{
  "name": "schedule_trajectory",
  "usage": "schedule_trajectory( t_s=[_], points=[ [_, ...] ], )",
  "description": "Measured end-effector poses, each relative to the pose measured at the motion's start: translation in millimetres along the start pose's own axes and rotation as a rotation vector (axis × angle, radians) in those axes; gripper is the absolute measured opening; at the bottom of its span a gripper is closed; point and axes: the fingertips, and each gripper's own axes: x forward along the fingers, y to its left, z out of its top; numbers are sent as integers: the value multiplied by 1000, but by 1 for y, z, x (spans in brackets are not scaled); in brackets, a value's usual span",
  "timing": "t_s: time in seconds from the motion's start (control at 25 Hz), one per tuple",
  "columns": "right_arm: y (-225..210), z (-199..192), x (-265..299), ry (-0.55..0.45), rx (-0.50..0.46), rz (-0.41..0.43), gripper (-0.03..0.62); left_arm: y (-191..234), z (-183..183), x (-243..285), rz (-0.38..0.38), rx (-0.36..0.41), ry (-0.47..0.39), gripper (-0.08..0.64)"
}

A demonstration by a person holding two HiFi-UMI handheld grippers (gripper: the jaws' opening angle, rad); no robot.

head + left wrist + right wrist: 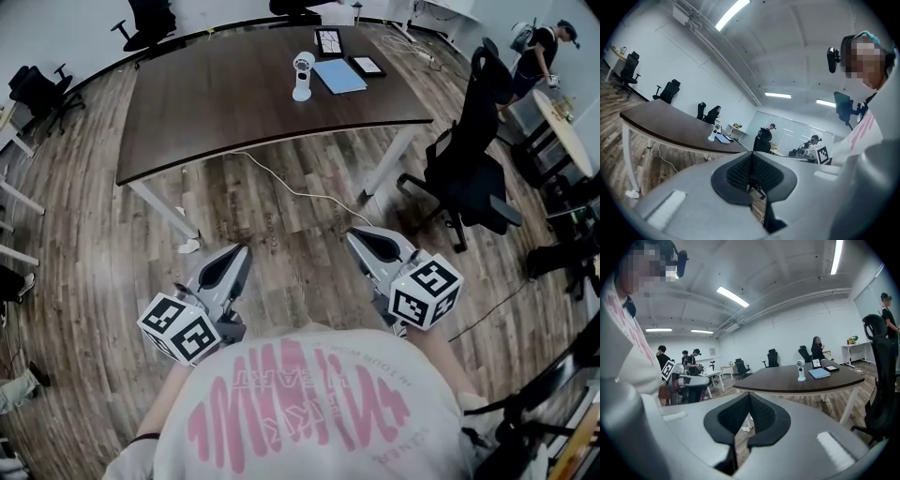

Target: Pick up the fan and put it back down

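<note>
The fan (302,75) stands upright toward the far side of the bench (216,112), just beside a blue notebook (339,75). It looks like light, hard plastic, top-heavy on a small foot, so I'd pinch its slim stem gently. My left claw (240,253) and right claw (356,236) are closed and empty, well short of the bench's near edge.

Head view is looking steeply down, surface (216,103) well ahead. Both gripper views are looking level toward that same distant surface.
</note>
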Motion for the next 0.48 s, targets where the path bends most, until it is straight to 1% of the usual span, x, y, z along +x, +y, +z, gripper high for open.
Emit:
schedule_trajectory(
  t_s=[0.24, 0.32, 0.48],
  points=[
    [0, 9, 21, -9, -21, 18, 6, 22, 6, -4, 20, -5, -16, 20],
    [-1, 10, 27, -11, -22, 16, 6, 25, 7, -4, 18, -6, -3, 20],
    [-2, 7, 31, 0, 5, 12, 6, 25, 0, -11, 14, 26, 32, 20]
  ],
)
